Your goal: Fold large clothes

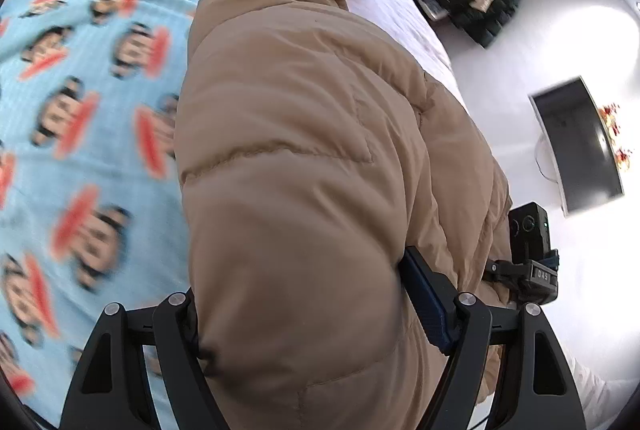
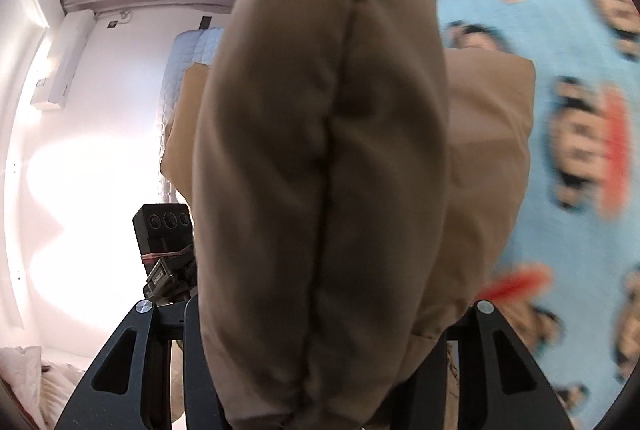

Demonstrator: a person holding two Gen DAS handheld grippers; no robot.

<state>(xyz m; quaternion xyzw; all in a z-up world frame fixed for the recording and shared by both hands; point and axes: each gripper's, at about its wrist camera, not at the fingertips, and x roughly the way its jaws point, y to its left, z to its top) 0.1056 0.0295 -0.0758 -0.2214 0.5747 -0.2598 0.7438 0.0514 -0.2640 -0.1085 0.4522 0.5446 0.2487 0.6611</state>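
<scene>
We hold the tan puffer jacket [image 1: 304, 158] above the monkey-print blanket [image 1: 92, 118], left gripper [image 1: 320, 318] and right gripper [image 2: 320, 330] each pinching a padded bunch. The fold appears to be mid-way; laying flat and further folds remain.
</scene>
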